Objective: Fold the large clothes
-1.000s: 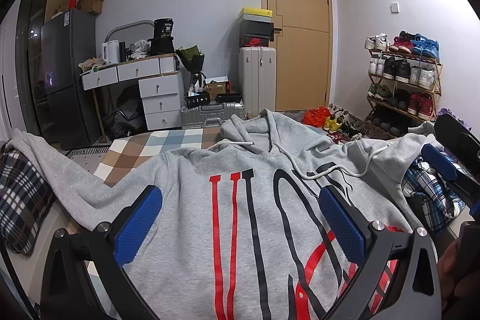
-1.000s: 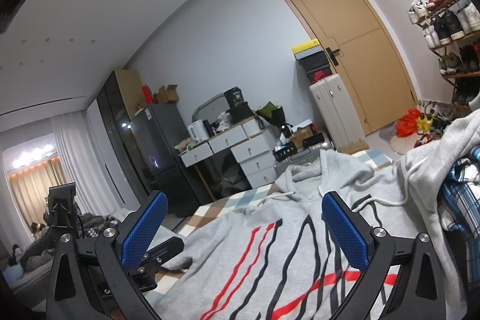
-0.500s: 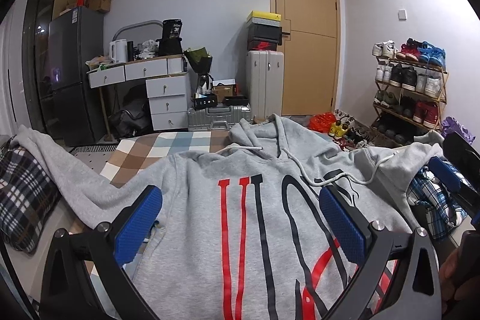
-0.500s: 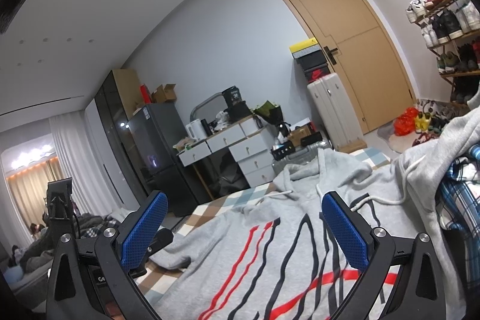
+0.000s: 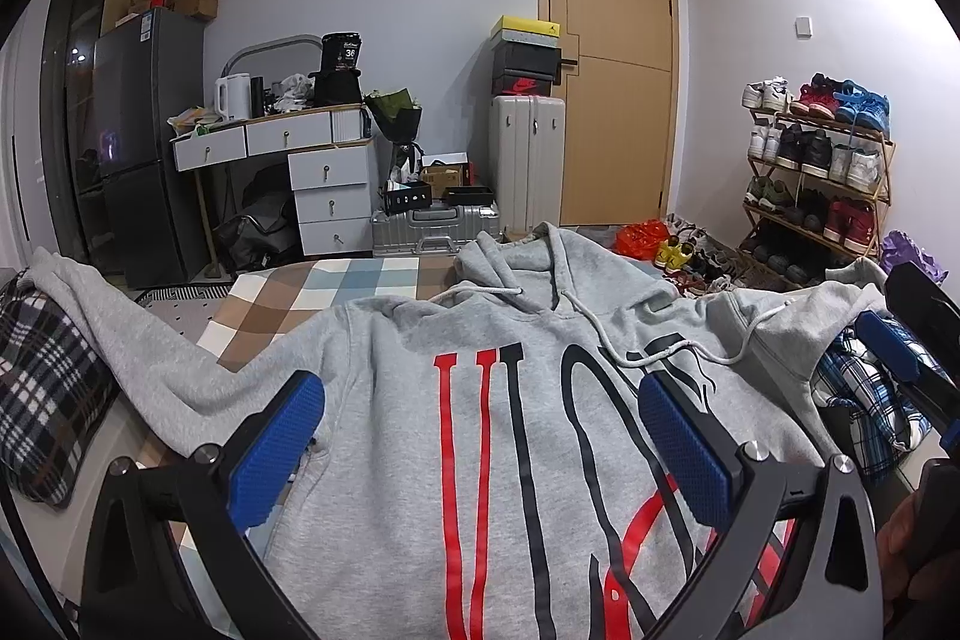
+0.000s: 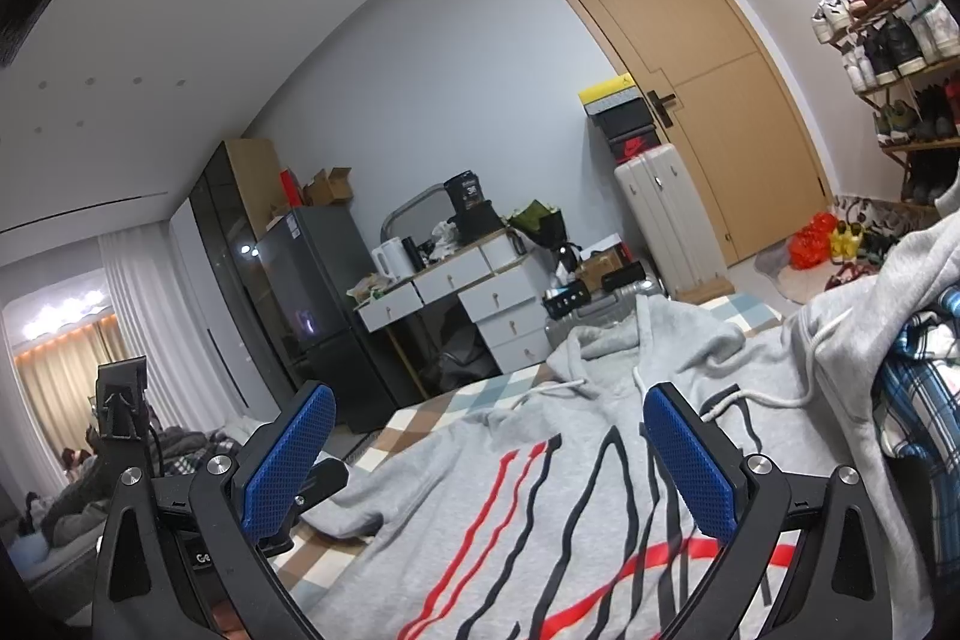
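- You are holding the left gripper (image 5: 480,436) above the chest of the grey hoodie (image 5: 540,400), its blue pads spread wide with nothing between them.
- You are holding the right gripper (image 6: 489,451) over the same garment from the right side, likewise gaping and empty.
- The hoodie is lying face up on the checked bedspread (image 5: 288,304), hood (image 5: 540,262) pointing toward the door; one sleeve (image 5: 120,340) is trailing out to the left toward the plaid pillow (image 5: 42,400), and the other side is riding up over a pile of plaid clothes (image 5: 864,400).
- You are most likely picking your grasp points for the first fold, so be choosing a sleeve or a shoulder seam, not the printed middle.
- Be lowering each gripper until one pad is sliding under the fabric edge before you are closing it; pinching from above is probably gathering only a wrinkle.
- Be watching the drawstrings (image 5: 708,340), which are lying loose across the chest and could be getting caught in the fold.
- The right side looks bunched on the pile, so be flattening that first.
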A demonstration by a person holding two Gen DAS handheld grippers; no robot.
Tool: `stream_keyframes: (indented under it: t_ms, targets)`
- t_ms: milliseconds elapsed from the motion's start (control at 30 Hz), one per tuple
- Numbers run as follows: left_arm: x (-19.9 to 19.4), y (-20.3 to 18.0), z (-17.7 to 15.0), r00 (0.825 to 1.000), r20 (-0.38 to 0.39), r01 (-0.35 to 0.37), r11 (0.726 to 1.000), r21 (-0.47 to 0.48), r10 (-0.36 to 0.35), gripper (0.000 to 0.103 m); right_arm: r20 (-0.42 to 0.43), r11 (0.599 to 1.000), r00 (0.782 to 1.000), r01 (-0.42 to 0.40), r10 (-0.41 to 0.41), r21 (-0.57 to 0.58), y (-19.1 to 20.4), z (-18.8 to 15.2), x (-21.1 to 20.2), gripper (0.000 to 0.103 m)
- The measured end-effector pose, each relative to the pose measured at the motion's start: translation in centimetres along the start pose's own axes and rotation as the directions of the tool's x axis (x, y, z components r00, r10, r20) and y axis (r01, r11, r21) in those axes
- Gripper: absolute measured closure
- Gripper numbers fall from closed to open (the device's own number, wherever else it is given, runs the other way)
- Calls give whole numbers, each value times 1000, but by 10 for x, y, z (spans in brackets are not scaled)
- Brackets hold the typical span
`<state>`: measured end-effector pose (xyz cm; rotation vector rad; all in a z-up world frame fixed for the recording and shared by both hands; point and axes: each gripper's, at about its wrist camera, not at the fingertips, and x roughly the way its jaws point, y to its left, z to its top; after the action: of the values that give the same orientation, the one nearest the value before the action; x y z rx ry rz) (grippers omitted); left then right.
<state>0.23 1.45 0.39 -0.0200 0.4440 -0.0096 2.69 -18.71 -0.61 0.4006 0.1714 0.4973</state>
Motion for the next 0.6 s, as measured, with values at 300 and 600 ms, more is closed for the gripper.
stream_keyframes:
  t_ms: [300,600]
  targets:
    - [-2,1,0,1000,10,-10,1000,3,10,1,-2,1000,1000,2,-2,2,-1,0,0,0]
    - [-1,1,-1,1000,-6,0,1000,3,0,1,-8,1000,1000,5,-5,3,-2,2,-1,0]
